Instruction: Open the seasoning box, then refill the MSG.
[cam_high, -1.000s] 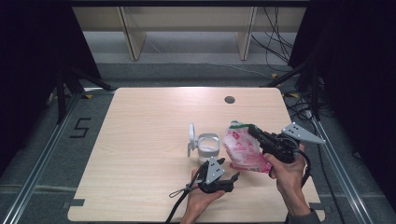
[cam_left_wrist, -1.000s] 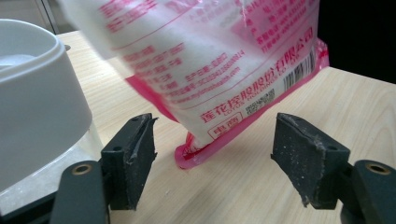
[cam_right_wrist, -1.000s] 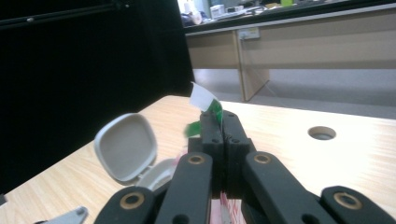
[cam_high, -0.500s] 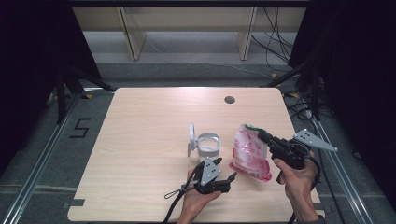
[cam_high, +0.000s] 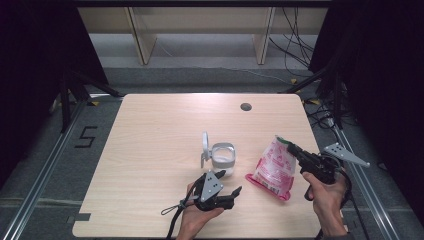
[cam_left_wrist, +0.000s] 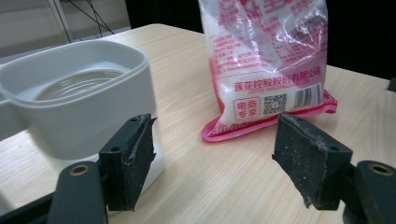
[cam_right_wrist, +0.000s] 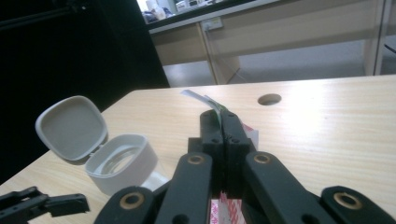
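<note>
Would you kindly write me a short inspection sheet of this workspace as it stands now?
Surface: wooden table, round hole near far edge.
Job's things: white container, hinged lid open; pink printed bag, bottom on table.
Clutter: nothing seen.
Grippers: left gripper open, near container; right gripper shut on bag's top.
Cables: one trails from left gripper; more on floor beyond.
Surroundings: shelving, dark curtains.

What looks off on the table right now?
Nothing spilled. The pink bag stands tilted, bottom edge on the table, pinched at its top by the right hand-held gripper. The white container sits with lid open.
</note>
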